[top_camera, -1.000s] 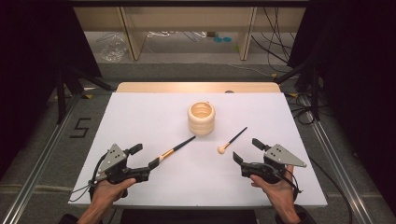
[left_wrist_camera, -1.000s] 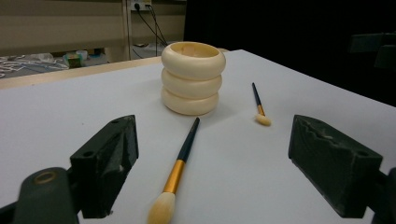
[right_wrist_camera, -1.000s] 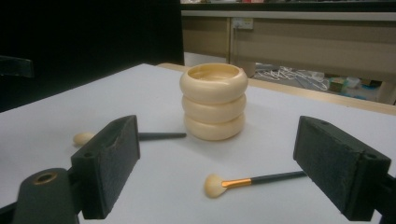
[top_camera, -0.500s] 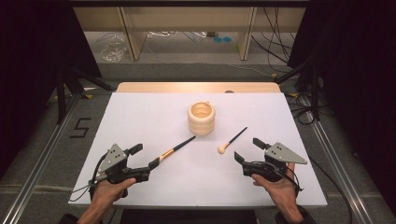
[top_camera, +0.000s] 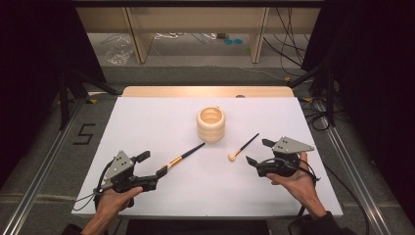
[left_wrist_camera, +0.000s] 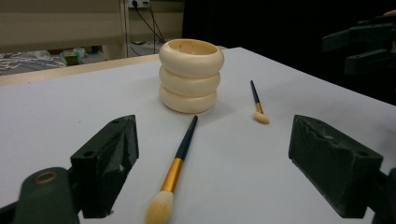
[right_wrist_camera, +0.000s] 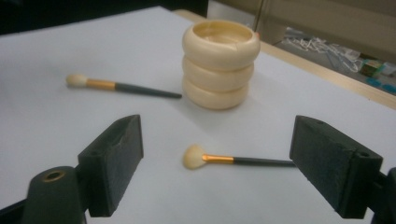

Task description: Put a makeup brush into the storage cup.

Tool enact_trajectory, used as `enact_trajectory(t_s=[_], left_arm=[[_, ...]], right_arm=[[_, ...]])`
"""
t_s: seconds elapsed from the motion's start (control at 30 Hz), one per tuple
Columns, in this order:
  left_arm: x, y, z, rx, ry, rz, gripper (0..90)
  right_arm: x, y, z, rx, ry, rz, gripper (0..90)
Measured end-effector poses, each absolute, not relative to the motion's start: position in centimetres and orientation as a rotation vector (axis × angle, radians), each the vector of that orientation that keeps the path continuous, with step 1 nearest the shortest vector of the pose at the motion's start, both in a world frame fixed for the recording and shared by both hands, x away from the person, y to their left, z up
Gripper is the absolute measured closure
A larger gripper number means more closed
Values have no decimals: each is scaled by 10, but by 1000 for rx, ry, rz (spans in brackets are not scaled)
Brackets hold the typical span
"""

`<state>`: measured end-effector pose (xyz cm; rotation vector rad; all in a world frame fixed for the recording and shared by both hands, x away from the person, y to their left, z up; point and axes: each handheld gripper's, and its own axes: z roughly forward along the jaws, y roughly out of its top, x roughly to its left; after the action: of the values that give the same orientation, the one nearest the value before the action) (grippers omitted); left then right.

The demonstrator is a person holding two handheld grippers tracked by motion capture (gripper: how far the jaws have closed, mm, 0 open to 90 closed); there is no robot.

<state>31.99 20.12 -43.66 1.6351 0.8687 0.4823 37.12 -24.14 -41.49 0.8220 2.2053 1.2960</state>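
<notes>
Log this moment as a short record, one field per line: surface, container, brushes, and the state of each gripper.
surface: white table top
container: cream ridged holder, upright, open at the top, near the table's middle
long brush: long brush with gold ferrule, lying flat, bristles toward the left gripper
short brush: short brush, lying flat, right of the holder, bristles toward the person
left gripper: left gripper, open, holding nothing
right gripper: right gripper, open, holding nothing
brushes in holder: none seen
</notes>
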Motion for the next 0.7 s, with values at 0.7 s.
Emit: enact_trajectory(t_s=[0.7], left_arm=[[320, 204, -437, 1628, 875, 485, 162]], right_arm=[[444, -236, -425, 688, 2525, 1036, 257]])
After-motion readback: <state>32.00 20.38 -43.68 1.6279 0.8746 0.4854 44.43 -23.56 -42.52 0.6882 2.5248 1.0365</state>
